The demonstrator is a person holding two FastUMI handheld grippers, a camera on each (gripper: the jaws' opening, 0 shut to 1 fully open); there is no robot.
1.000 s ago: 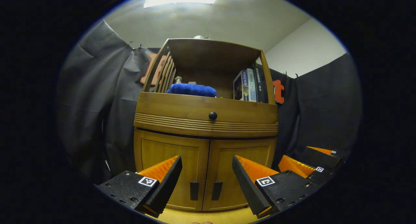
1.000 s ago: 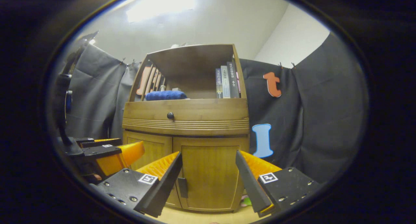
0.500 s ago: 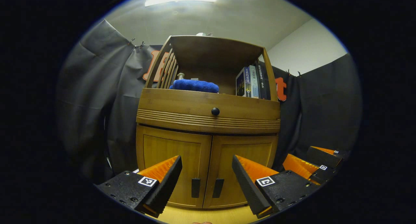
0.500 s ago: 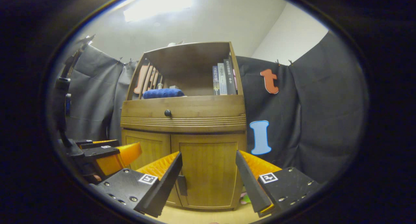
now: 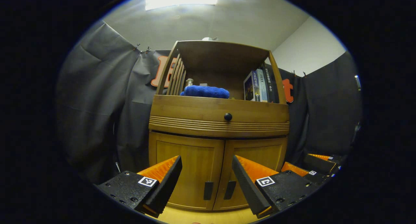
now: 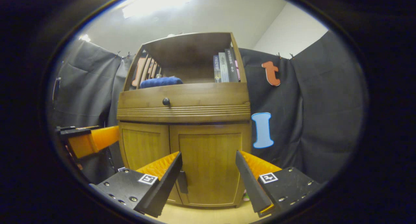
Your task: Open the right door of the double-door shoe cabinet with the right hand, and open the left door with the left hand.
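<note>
The wooden shoe cabinet stands in front of both grippers with its two doors closed. In the left gripper view the left door (image 5: 187, 170) and right door (image 5: 258, 155) meet at two dark handles (image 5: 208, 190), one on each door. My left gripper (image 5: 207, 159) is open, short of the doors, and frames that seam. The right gripper (image 5: 313, 172) shows low at the right. In the right gripper view my right gripper (image 6: 208, 155) is open before the right door (image 6: 211, 165), whose handle (image 6: 182, 181) sits beside the left finger. The left gripper (image 6: 87, 141) hangs off to the left.
Above the doors runs a drawer with a black knob (image 5: 228, 116). The open shelf on top holds a blue towel (image 5: 205, 91) and a few upright books (image 5: 258, 85). Black cloth walls stand on both sides. A light wooden floor (image 6: 201, 214) lies below.
The cabinet has slid right in the left gripper view, so that gripper moved left. The right gripper drew closer to the right door. Both doors stay closed, both grippers open.
</note>
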